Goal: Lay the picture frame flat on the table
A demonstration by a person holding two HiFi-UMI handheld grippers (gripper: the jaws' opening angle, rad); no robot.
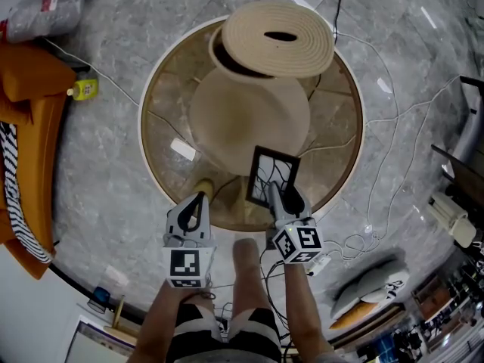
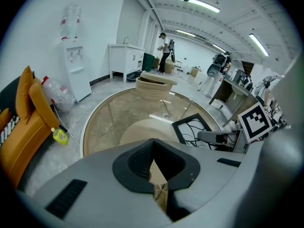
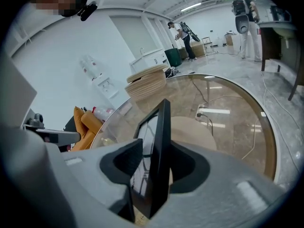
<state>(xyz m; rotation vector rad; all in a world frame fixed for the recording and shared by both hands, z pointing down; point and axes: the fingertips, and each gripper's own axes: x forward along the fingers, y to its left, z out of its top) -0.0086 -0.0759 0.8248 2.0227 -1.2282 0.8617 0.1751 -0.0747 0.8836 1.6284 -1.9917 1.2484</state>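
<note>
A black picture frame (image 1: 272,176) stands on edge near the front of the round glass table (image 1: 151,97), close to upright with its top leaning away from me. My right gripper (image 1: 281,195) straddles its lower near edge. In the right gripper view the frame (image 3: 161,141) rises between the jaws, with a gap showing at the left pad, so the right gripper (image 3: 156,147) is open around it. My left gripper (image 1: 200,200) hovers over the table's front edge to the frame's left. Its tips meet with nothing between them (image 2: 153,141). The left gripper view shows the frame (image 2: 192,127) off to the right.
A woven round lid (image 1: 276,40) sits askew on a basket at the table's far side. A small white card (image 1: 183,150) lies on the glass at the left. An orange seat (image 1: 30,104), a yellow bottle (image 1: 85,89) and white cables (image 1: 393,119) are on the floor.
</note>
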